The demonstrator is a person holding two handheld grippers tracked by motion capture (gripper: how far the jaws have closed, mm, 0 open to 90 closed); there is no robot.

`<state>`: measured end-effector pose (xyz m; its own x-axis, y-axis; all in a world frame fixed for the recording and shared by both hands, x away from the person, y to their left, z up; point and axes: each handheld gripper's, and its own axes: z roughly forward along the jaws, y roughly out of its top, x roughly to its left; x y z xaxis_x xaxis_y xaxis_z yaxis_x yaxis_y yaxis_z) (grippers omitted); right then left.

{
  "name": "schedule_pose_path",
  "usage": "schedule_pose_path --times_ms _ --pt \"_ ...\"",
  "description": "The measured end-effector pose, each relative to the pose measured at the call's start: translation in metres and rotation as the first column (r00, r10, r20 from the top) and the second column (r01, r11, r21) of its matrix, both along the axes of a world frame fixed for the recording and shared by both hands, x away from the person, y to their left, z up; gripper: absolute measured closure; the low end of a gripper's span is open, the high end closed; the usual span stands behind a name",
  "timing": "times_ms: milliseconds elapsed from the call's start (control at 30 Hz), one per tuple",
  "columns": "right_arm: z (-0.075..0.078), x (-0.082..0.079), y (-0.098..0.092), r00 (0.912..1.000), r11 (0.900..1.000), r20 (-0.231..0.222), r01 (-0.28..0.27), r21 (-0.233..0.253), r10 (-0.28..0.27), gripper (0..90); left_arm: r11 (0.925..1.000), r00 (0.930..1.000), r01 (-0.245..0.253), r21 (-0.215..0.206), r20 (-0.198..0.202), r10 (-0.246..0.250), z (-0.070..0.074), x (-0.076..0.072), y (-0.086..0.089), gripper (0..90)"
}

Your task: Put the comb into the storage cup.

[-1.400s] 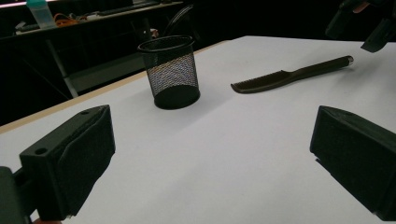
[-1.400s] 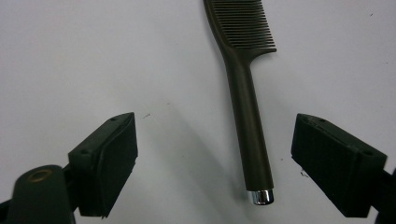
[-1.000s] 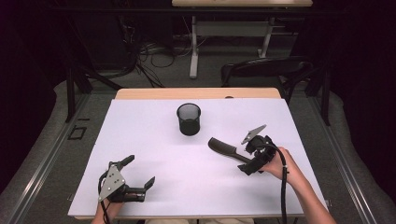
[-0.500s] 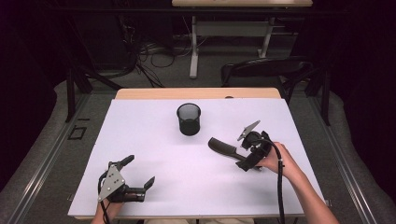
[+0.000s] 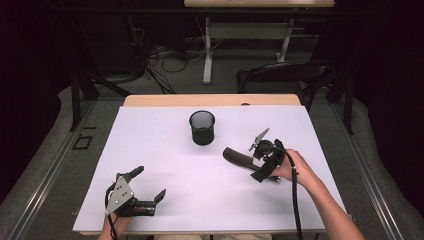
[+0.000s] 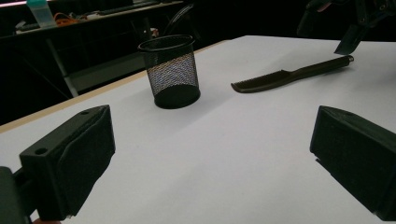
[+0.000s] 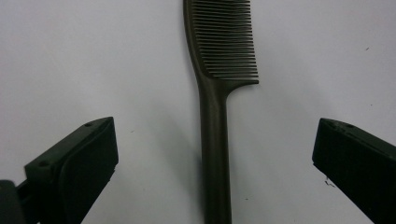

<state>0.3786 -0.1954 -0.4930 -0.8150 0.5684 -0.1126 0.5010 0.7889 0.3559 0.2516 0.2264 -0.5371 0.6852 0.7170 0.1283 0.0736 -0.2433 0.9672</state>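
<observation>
Comb (image 7: 215,116) lies flat on the white worktop (image 5: 165,150), right of centre, near the mesh cup (image 5: 202,127). Right tongs (image 5: 262,162) straddle its handle, spread wide, not touching. Left tongs (image 5: 137,192) rest open at the near left.

From above our side of the table (image 5: 165,150) we look forward and down, both hands entering from the bottom edge. The left gripper (image 6: 212,154) camera sits low near the tabletop, facing across it toward the mesh cup (image 6: 170,70) and the comb (image 6: 289,74). The right gripper (image 7: 212,158) camera points straight down, very close over the comb's handle. All three views share that comb.
</observation>
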Motion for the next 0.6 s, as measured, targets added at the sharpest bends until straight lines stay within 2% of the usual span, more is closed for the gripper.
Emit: schedule_pose_path --times_ms 67,333,600 --pt "-0.0007 0.0016 0.0021 0.9999 1.000 -0.012 -0.002 -0.019 0.002 0.0 1.0000 1.0000 0.000 -0.001 0.001 0.000 0.0000 0.0001 0.0003 0.0" --pt "-0.0075 0.0072 0.0076 0.9996 0.999 -0.023 -0.019 -0.041 0.018 2.5 1.0000 1.0000 0.001 -0.001 -0.001 -0.001 -0.0001 0.0005 0.0004 0.0" --pt "-0.0091 0.0080 0.0100 0.9987 0.995 -0.027 -0.046 -0.090 0.044 24.2 1.0000 1.0000 0.001 -0.004 -0.004 -0.001 -0.0004 0.0007 -0.0001 0.0"
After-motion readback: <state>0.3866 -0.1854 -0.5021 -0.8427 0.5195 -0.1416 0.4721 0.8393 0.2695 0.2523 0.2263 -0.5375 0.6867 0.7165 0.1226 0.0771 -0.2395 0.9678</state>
